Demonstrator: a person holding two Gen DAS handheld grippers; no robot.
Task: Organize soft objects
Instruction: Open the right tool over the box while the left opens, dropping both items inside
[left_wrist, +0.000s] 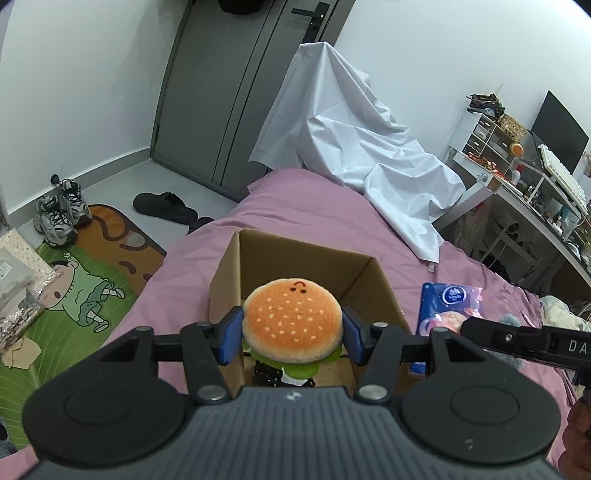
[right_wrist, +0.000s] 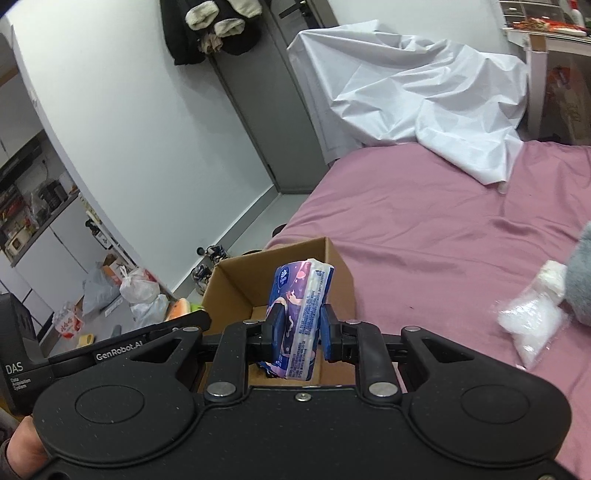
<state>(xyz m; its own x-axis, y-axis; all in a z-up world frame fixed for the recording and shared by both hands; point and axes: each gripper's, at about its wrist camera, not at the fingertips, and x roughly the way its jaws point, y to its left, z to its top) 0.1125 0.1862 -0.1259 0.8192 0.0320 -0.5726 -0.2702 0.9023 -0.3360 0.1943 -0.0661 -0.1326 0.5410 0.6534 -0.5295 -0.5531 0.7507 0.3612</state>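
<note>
Two grippers hold soft items over a cardboard box (left_wrist: 373, 284) on a pink bed (right_wrist: 424, 221).

The left gripper (left_wrist: 291, 328) clamps a burger plush (left_wrist: 291, 317) between its blue pads, above the open box. The right gripper (right_wrist: 299, 332) pinches a blue tissue pack (right_wrist: 301, 317) upright, jaws narrow, just over the box's near edge. A white sheet (left_wrist: 354, 129) lies heaped at the far end of the bed.

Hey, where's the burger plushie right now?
In the left wrist view, the burger plushie is clamped in the left gripper, just over the near edge of the open cardboard box on the pink bed.
</note>
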